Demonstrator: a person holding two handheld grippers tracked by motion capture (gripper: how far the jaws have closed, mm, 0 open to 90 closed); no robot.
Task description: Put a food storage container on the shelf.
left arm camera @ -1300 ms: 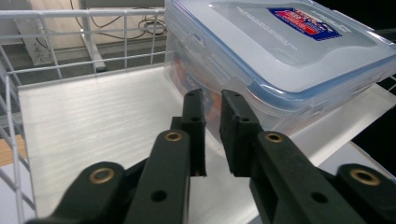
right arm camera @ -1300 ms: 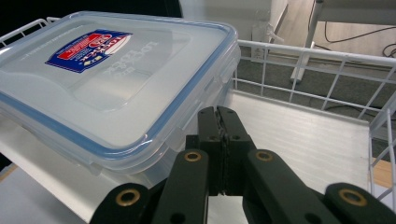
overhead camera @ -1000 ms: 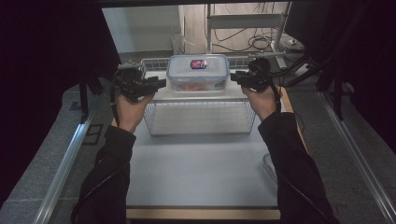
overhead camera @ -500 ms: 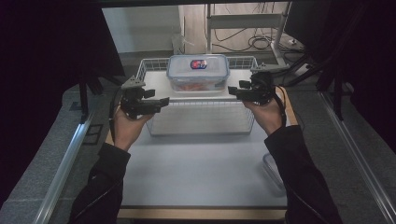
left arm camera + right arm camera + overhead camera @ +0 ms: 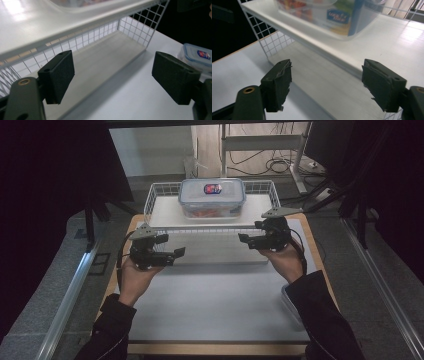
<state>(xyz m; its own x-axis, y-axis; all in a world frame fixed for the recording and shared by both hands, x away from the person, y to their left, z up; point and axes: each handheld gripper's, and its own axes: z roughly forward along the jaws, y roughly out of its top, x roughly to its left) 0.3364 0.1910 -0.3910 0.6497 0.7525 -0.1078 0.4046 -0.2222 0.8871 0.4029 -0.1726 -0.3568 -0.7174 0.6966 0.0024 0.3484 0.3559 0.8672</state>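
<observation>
A clear food box (image 5: 212,197) with a blue-rimmed lid stands on the upper shelf of a white wire rack (image 5: 153,200). My left gripper (image 5: 172,254) hovers in front of the rack's left end, below the shelf. My right gripper (image 5: 244,240) hovers in front of its right end. Both point inward toward each other. Their jaws have just been opening and stand wide with nothing between them. In the left gripper view, the left gripper (image 5: 115,77) frames the lower shelf board (image 5: 105,57). In the right gripper view, the right gripper (image 5: 329,83) sits under the food box (image 5: 332,15).
A second lidded box (image 5: 290,302) lies at the table's right edge, by my right forearm, and shows in the left gripper view as the second box (image 5: 197,56). The white mat (image 5: 210,300) spreads between my arms. Dark curtains and metal rails flank the table.
Both hands have drawn back from the sides of the food box, toward me and downward. Both sets of jaws have opened wider. The box stays on the upper shelf.
</observation>
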